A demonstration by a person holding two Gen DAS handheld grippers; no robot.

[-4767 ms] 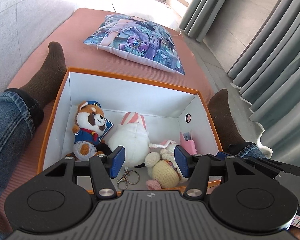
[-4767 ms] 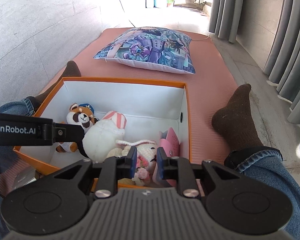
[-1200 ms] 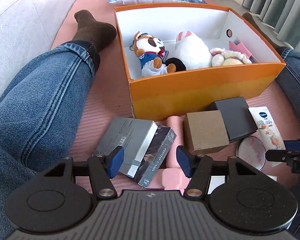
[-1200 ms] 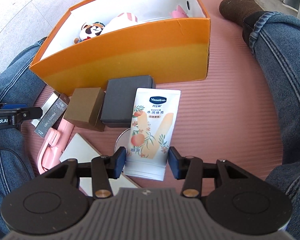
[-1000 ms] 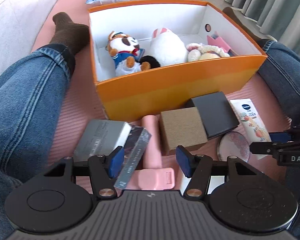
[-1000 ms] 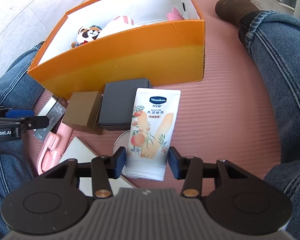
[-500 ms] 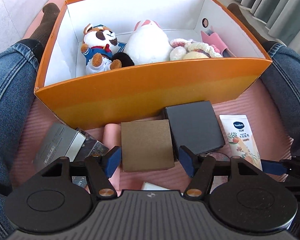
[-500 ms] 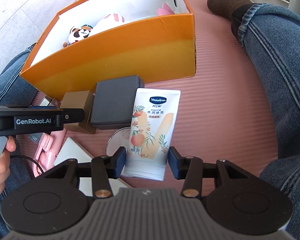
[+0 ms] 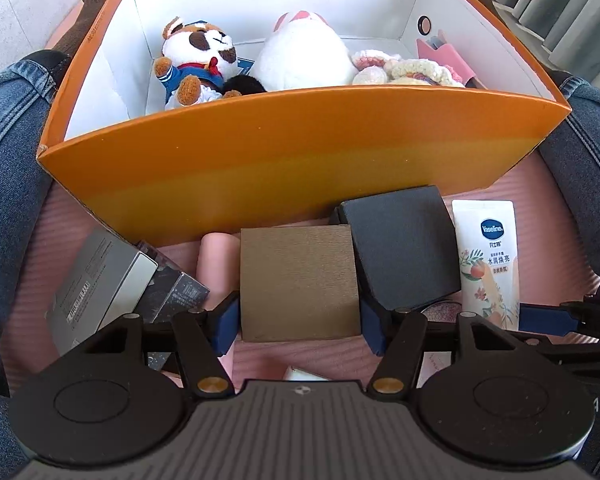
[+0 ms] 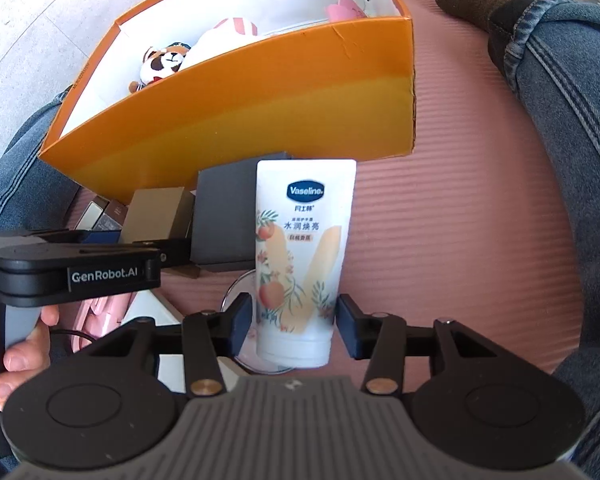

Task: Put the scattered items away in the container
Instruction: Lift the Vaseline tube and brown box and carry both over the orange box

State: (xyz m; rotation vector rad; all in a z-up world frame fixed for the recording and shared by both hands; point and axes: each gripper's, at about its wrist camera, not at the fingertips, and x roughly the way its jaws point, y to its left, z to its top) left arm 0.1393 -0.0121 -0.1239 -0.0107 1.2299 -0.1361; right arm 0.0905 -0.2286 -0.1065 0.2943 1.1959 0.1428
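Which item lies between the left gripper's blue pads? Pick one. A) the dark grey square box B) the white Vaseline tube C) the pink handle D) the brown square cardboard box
D: in the left wrist view the brown square cardboard box sits between the closing pads of the left gripper, with the dark grey square box beside it.

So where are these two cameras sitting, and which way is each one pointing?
Left wrist view: sits on the left gripper, looking steeply down along its fingers at the brown box between the closing jaws, not yet gripped, with the orange box beyond; jeans-clad legs show at both edges.
Right wrist view: sits on the right gripper, looking down at the Vaseline tube between its open jaws; a hand holding the left gripper and a socked foot show.
Shared: orange box, brown box, black box, tube.
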